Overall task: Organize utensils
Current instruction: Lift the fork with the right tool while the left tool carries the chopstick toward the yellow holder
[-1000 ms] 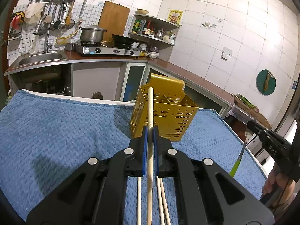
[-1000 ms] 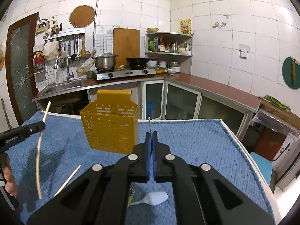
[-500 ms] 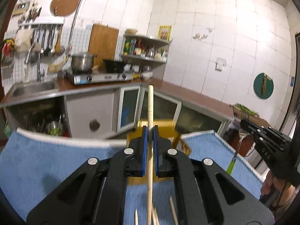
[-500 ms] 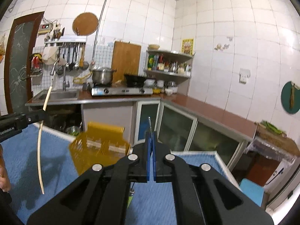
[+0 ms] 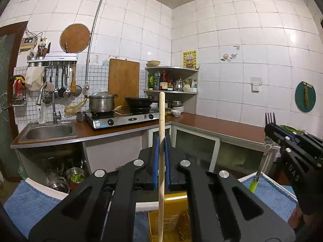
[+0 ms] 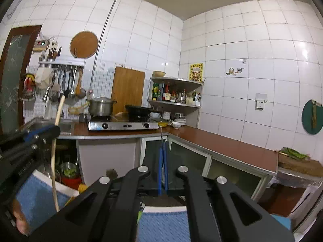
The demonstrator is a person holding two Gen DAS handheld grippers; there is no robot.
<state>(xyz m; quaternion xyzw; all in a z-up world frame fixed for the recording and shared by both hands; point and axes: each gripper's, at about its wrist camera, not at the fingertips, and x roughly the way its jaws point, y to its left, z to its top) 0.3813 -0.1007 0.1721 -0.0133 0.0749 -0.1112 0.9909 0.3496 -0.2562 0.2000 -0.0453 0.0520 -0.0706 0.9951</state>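
Note:
My left gripper (image 5: 161, 144) is shut on a pale wooden chopstick (image 5: 161, 121) that stands upright, its lower end over the yellow perforated utensil basket (image 5: 171, 217) just below. My right gripper (image 6: 163, 146) is shut on a fork with a green handle; in the left wrist view the fork (image 5: 260, 165) hangs tines-up at the right. In the right wrist view only a thin metal tip (image 6: 161, 133) shows above the blue pads. The left gripper with the chopstick (image 6: 54, 161) also shows at that view's left.
A blue towel (image 5: 30, 203) covers the table below both grippers. Behind is a kitchen counter with a sink (image 5: 48, 131), a gas stove (image 5: 123, 119) with a pot, and a corner shelf (image 5: 171, 80). Bowls sit under the sink (image 5: 74, 177).
Both grippers have risen and tilted up, so the table and basket dropped low in both views. The chopstick and fork stay gripped.

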